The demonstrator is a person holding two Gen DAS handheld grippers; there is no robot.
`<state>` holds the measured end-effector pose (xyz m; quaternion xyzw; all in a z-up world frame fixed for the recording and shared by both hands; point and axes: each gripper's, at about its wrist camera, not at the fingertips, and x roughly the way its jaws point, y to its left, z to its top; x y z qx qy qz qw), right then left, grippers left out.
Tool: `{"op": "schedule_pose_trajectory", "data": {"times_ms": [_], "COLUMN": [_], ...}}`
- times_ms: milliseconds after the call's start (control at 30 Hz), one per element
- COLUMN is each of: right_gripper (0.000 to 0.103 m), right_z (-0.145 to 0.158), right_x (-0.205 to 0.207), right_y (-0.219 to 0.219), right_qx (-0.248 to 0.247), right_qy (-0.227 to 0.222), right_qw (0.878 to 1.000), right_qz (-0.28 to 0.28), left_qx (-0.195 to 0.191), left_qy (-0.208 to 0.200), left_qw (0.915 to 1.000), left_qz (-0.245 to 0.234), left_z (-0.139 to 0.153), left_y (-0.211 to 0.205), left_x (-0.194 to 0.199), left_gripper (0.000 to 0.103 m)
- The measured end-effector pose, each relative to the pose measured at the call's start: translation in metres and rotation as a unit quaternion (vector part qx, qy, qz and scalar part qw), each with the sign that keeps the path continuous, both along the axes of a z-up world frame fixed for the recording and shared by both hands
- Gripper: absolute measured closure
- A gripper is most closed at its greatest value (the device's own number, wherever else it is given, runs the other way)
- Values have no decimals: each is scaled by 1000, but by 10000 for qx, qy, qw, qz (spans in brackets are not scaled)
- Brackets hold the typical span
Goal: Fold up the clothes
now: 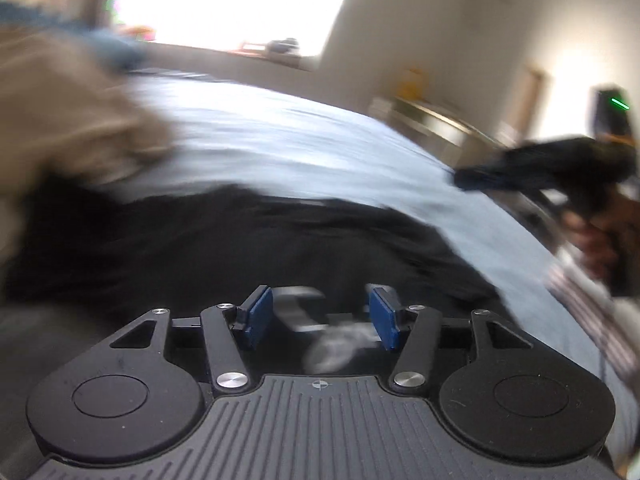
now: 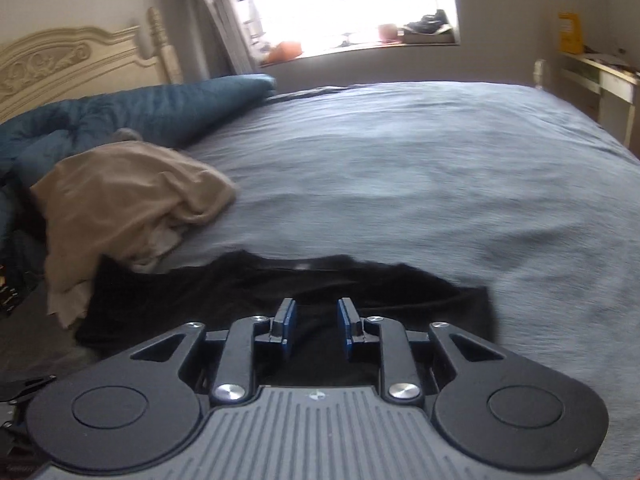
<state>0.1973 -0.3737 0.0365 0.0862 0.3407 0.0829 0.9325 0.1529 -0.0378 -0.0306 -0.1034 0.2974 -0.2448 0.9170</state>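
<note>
left gripper (image 1: 320,318) spread wide | right gripper (image 2: 316,330) spread | both over black garment (image 2: 280,292) on bed (image 2: 420,168) | beige clothes (image 2: 128,200) heaped beside, maybe touching

Black garment (image 2: 280,292); tan cloth (image 2: 128,200); grey-blue bedsheet (image 2: 440,168); teal quilt (image 2: 160,108); blue claw pads (image 2: 289,330).

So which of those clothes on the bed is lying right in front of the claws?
The black garment, spread flat just ahead of both open claws. The beige one sits crumpled farther left, and the teal quilt is bunched by the headboard.
</note>
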Motion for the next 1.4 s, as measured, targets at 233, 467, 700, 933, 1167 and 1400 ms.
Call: {"op": "schedule_pose_trajectory", "data": {"times_ms": [233,467,700,933,1167,1400], "right_gripper": [61,61,61,61,61,60], "right_z": [13,0,-20,-45,-60,-72], "right_x": [24,57,82,115,154,181], "right_y": [130,220,275,327,362,378], "right_qx": [152,258,249,150,101,-32], "right_qy": [157,562,831,1020,1093,1260], "right_qw": [9960,9912,9879,9842,9856,9862], "right_qz": [871,1174,1287,1437,1283,1075], "left_qx": [-603,-915,-1337,-1788,-1516,-1790], "left_qy": [835,636,428,438,510,290], "left_qw": [9725,9627,9570,9464,9517,9503], "left_qz": [2089,2464,2539,2655,2620,2532], "left_z": [-37,-59,-70,-75,-70,-79], "left_y": [124,157,162,174,170,174], "left_x": [14,25,36,54,71,65], "left_gripper": [49,49,49,54,81,100]}}
